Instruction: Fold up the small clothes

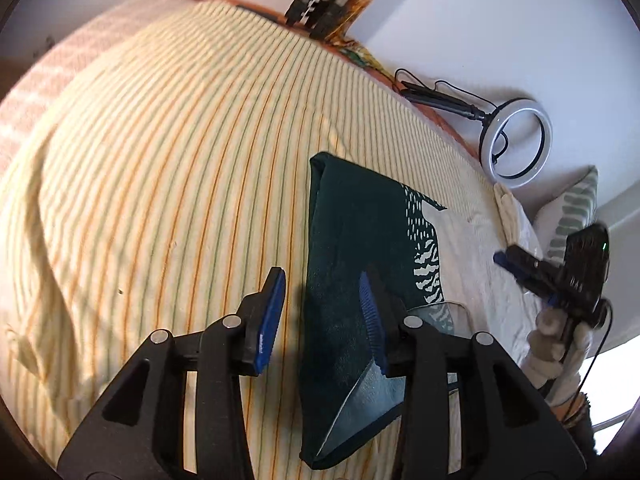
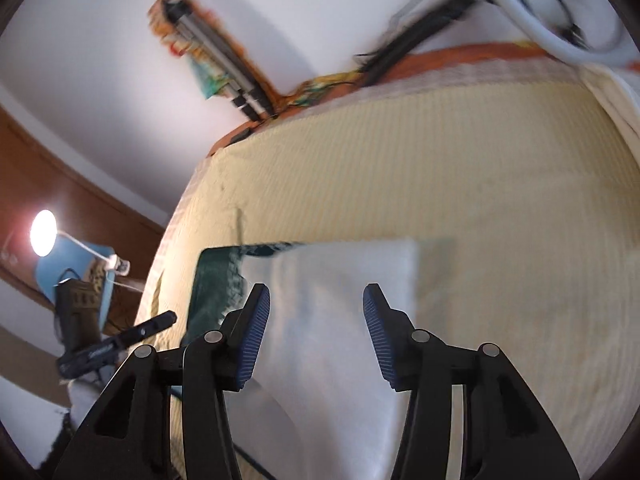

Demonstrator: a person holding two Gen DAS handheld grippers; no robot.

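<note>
**Folded green cloth on the striped bed, both grippers spread above it**

A small dark green cloth (image 1: 352, 264) lies folded on the striped bedspread (image 1: 168, 168), with a white-patterned part showing along its side nearer the ring light (image 1: 518, 142). A pale inner face shows at the cloth's near corner.

The left gripper (image 1: 322, 320) hangs over the cloth's long folded edge with its fingers apart and nothing between them. One blue pad (image 1: 272, 320) is over the bare bedspread just beside the cloth; the other pad (image 1: 372, 320) is over the green fabric. Whether either touches cannot be told.

The right gripper (image 2: 316, 336) also has its fingers apart and holds nothing. In its blurred view, a pale fabric surface (image 2: 332, 320) lies beneath and between its fingers, with the green cloth (image 2: 216, 284) showing just beyond the pad (image 2: 252, 340) on the lamp (image 2: 44, 232) side. From the left wrist view, the right gripper (image 1: 516, 264) sits well off the cloth, past its patterned side, below the ring light.
</note>
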